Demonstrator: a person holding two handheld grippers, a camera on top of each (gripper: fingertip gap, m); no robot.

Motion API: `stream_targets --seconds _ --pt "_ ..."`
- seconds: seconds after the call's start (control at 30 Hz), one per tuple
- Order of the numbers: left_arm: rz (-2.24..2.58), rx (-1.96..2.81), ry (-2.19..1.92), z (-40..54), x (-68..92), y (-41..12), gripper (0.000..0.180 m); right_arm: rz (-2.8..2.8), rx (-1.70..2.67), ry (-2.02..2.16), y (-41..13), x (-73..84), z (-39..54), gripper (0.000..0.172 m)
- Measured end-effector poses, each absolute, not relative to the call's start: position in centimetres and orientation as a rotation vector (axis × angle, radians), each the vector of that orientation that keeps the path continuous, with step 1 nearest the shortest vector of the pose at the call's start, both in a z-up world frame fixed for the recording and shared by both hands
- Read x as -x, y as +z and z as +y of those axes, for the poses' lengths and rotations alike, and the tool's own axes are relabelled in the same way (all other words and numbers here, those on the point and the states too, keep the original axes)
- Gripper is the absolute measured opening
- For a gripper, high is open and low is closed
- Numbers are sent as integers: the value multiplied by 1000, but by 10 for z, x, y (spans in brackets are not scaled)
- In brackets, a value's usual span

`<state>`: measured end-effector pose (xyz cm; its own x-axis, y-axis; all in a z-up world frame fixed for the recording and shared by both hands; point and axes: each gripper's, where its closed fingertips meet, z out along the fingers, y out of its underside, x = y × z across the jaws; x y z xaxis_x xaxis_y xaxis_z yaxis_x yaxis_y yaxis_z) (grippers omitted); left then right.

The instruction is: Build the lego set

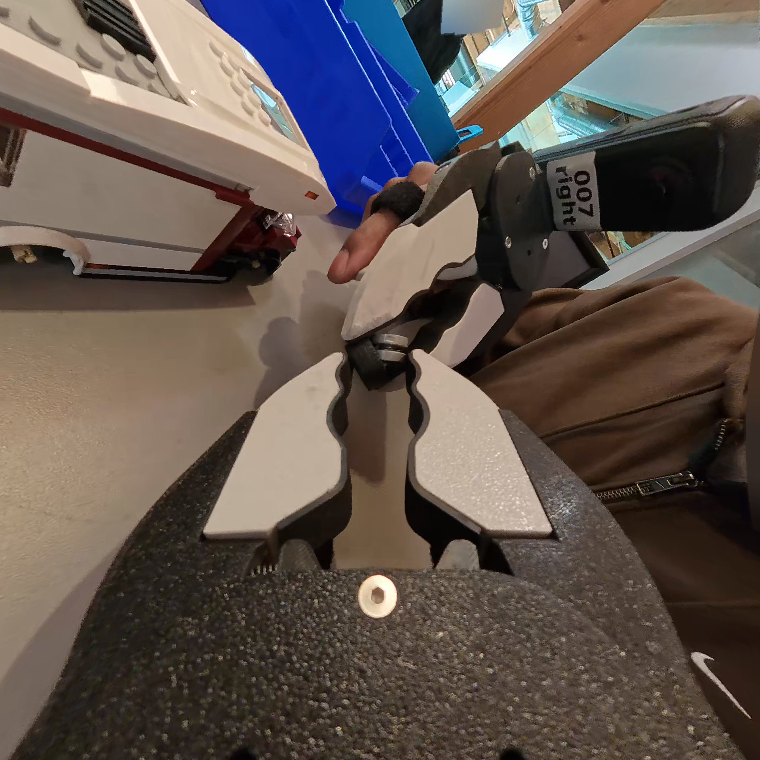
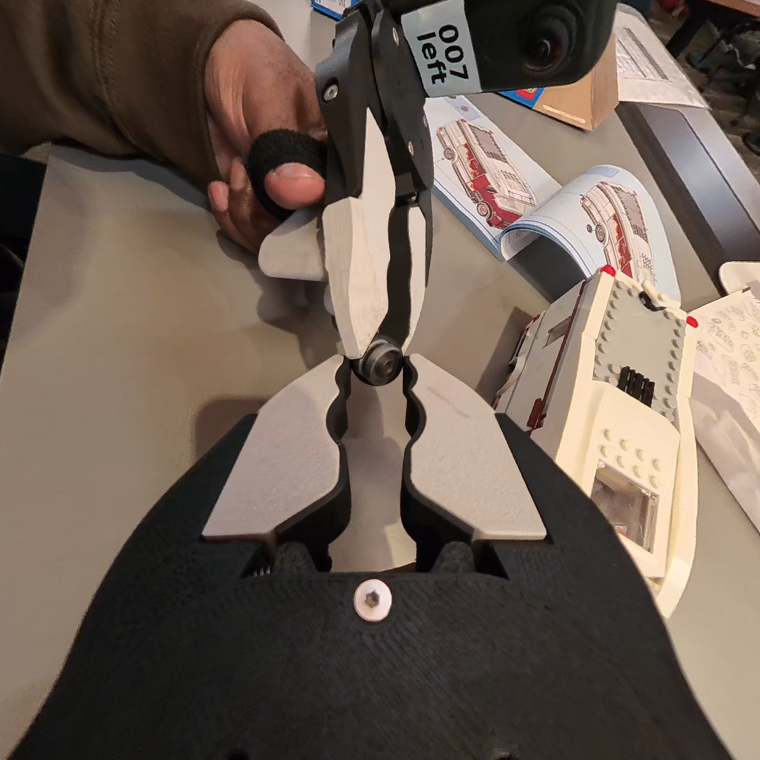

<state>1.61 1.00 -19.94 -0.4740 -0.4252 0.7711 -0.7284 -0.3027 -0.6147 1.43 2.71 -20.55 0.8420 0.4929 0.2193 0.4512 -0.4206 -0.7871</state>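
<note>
a grey table (image 2: 123, 329) carries a white-and-red brick-built toy van (image 2: 596, 432) lying on its side; a blue plastic bin (image 1: 329, 82) stands just beyond it, contents hidden. an open instruction booklet (image 2: 534, 197) and a brown cardboard box (image 2: 584, 98) lie past the van, with bare tabletop on the van's other side. beside the van, the right gripper (image 2: 376, 362) clamps a small black rubber toy wheel with grey hub (image 2: 376, 368), while the left gripper (image 1: 378, 362) grips the same wheel, tips of both tools touching.
</note>
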Motion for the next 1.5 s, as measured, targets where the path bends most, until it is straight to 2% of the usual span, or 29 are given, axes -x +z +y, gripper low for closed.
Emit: stream_targets --seconds 0.57,0.97,1.1,1.27,1.5 --pt "-1519 -1423 1883 8 -16 -194 14 -633 2040 156 -200 -13 28 25" --pt "-1303 -1323 1981 13 -15 -174 11 -596 1917 304 -173 -12 20 45" --pt "-1355 -1240 1990 6 -8 -167 9 -570 1881 424 -165 -8 16 43" --pt "-1348 -1236 1957 1 -7 -173 9 -595 1964 405 -185 -10 17 40" --pt "-1384 -1117 1972 -7 3 -161 9 -620 1889 542 -172 -1 7 36"
